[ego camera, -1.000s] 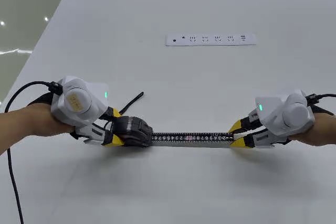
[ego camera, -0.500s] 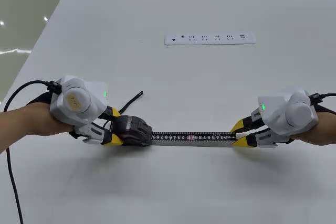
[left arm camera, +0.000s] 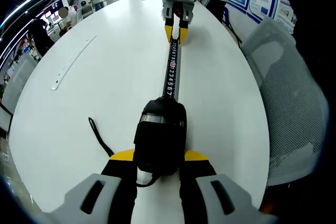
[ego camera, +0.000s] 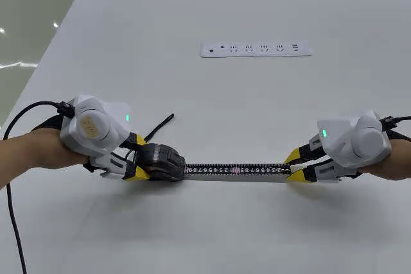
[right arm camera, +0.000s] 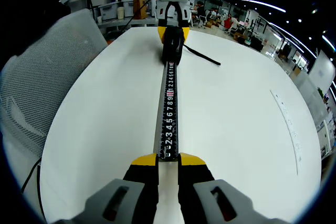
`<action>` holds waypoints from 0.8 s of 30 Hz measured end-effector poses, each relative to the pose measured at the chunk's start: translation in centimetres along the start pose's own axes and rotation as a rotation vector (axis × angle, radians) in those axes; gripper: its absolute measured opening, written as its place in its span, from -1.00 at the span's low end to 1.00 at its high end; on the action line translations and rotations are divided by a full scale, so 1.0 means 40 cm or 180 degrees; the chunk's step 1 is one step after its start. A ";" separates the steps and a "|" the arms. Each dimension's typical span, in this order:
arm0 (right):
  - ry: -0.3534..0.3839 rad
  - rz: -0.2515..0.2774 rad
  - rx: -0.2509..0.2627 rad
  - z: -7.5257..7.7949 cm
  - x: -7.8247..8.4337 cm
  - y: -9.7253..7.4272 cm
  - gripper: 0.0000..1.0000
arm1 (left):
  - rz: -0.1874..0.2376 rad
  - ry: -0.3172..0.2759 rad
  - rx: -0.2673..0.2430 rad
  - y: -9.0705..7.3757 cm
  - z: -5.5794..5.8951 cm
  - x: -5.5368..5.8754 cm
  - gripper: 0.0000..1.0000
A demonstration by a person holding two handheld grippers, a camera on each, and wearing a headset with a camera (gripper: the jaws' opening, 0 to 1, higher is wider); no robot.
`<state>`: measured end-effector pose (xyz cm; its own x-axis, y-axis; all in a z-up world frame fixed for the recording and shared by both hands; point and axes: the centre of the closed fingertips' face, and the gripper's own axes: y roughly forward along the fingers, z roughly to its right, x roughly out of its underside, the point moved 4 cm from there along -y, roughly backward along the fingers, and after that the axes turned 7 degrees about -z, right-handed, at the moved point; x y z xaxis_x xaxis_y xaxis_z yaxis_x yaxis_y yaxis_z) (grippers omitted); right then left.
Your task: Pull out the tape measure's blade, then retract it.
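Tape measure (ego camera: 160,162) first: its black case lies on the white tabletop (ego camera: 192,94) at the near left, and the left hand-held gripper (ego camera: 139,156) has its yellow-tipped jaws clamped on the case's two sides from behind. From the case's mouth the blade (ego camera: 234,170) runs flat along the tabletop to the right, numbers up. The right hand-held gripper (ego camera: 293,165) has its jaws pinched together on the blade's very end. The two grippers are well apart, with the blade stretched straight between them.

What worries me from here is that pinch. The right jaws hold just the tip, so if they loosen or slide off while the spring is pulling, I'd expect the blade to whip back into the case and its end hook to slap the mouth hard. The left grip takes the case only at its rear, so a sideways tug along the blade could twist the tape measure out of those jaws or drag it across the tabletop. If the right end is lifted much, the long blade may buckle. The black wrist strap (ego camera: 160,126) lying loose behind the case could catch under it as well.

By my count: one tape measure, one blade, one strap, two hand-held grippers, one white power strip (ego camera: 255,49) well beyond them, and one mesh chair (left arm camera: 294,93) beside the tabletop.
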<state>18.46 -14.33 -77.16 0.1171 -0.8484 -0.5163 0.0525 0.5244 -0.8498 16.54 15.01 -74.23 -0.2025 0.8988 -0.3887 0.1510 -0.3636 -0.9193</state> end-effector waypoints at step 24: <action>-0.0009 -0.0032 0.0011 0.002 0.021 -0.013 -0.77 | -0.0023 0.0006 0.0010 0.002 -0.002 0.004 -0.49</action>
<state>18.60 -15.29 -77.15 0.1195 -0.8534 -0.5073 0.0570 0.5161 -0.8547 16.59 15.14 -74.37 -0.2017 0.9019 -0.3820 0.1464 -0.3579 -0.9222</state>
